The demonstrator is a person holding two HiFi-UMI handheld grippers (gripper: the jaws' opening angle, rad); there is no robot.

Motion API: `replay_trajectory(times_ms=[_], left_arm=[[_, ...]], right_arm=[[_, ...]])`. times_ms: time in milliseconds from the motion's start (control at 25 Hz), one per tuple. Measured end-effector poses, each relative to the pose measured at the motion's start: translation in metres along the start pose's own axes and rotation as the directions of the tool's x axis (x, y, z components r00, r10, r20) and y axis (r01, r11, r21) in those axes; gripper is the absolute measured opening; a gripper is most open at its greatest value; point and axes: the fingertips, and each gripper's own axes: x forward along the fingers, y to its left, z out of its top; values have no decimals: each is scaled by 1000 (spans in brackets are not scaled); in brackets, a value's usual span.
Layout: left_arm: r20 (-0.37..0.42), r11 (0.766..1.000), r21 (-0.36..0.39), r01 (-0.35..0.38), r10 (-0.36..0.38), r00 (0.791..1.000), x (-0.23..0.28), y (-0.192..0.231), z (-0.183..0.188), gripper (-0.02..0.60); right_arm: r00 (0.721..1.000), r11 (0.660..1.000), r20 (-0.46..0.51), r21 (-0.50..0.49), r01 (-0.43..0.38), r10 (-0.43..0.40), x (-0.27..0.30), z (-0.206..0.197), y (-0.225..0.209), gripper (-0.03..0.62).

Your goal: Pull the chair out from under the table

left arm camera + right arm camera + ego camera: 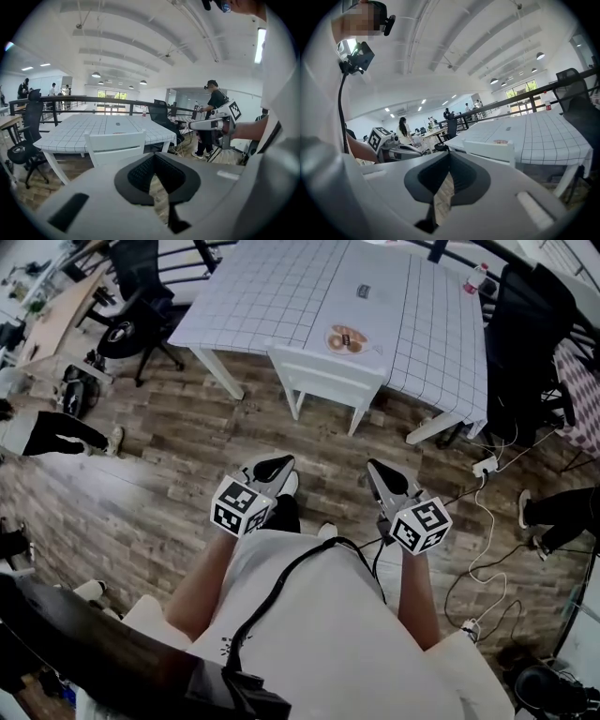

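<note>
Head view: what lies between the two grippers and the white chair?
Only bare wooden floor separates the left gripper and right gripper from the white chair, as the head view shows.

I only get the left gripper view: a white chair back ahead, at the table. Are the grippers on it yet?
Observer: No. In the head view the left gripper and right gripper are both short of the white chair, bare floor between.
Operator: Is the right one open?
Observer: No, the right gripper view shows its jaws shut on nothing.
Operator: Anything on the floor?
Observer: A power strip, right of the chair.
</note>
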Motion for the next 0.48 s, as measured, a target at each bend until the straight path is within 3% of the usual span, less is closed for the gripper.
replay_trajectory(times_ms=[480], left_arm=[[0,997,37,71,-71,997,25,122,39,8]], right_arm=[[996,996,2,4,88,-88,99,46,-23,6]])
